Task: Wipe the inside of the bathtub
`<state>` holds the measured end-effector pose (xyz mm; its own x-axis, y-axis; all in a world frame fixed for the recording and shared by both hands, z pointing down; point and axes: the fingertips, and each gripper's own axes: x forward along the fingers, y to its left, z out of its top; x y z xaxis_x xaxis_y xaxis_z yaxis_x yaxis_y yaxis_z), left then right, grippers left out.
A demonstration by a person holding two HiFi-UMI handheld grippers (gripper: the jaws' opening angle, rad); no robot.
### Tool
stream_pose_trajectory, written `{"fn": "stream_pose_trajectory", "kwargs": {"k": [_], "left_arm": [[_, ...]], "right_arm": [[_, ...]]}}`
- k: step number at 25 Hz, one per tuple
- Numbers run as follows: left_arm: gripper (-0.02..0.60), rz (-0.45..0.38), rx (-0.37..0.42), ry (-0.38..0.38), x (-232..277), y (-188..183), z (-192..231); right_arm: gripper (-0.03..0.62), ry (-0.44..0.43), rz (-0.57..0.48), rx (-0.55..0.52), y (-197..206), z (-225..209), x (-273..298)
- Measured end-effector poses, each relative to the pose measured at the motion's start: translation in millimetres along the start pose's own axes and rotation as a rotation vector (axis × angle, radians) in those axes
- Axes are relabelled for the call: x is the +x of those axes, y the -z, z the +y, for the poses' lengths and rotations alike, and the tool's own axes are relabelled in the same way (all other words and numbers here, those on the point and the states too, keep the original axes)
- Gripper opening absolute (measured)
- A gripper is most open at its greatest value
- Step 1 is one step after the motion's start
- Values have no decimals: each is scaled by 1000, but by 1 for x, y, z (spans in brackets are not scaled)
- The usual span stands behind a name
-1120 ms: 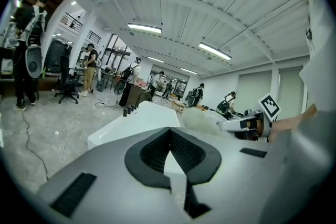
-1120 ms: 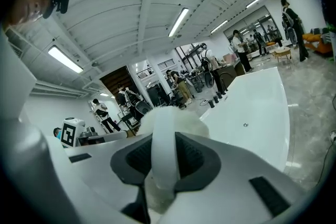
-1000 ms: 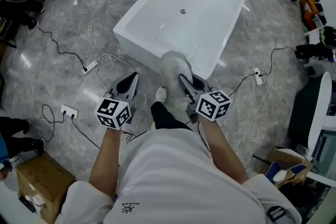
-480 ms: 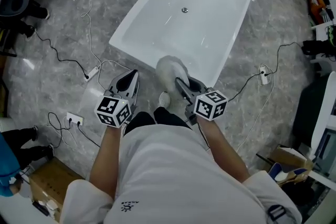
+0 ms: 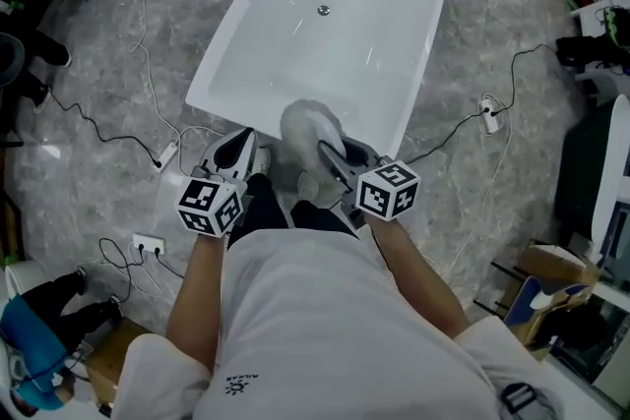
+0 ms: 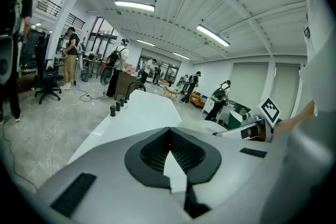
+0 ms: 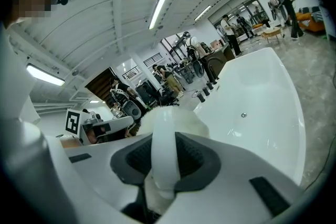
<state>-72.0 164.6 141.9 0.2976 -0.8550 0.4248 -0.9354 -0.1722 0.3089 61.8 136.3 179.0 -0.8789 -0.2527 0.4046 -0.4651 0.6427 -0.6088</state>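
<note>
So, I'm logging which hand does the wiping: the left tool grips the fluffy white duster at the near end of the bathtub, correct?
No, the hand is wrong: the right tool grips the fluffy white duster at the near end of the bathtub. The right gripper view shows it clamped between those jaws; the left tool holds nothing.

Bright, even light from long white ceiling tube lamps (image 6: 134,6) — faint glare streaks on the glossy white rectangular bathtub (image 5: 374,25); gripper views bulge, corners dark.
</note>
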Motion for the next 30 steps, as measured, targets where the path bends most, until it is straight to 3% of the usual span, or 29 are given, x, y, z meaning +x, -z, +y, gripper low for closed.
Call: {"fn": "stream_pose_trajectory", "kwargs": {"k": [5,14,30], "left_arm": [[5,49,16,63,22,-4,23],[5,153,45,123,43,5,105],[5,313,78,108,86,57,226]], "right_arm": [[97,39,13,6,-3,-2,24],[97,164,56,155,21,-18,102],[97,160,228,235,75,-40,243]]}}
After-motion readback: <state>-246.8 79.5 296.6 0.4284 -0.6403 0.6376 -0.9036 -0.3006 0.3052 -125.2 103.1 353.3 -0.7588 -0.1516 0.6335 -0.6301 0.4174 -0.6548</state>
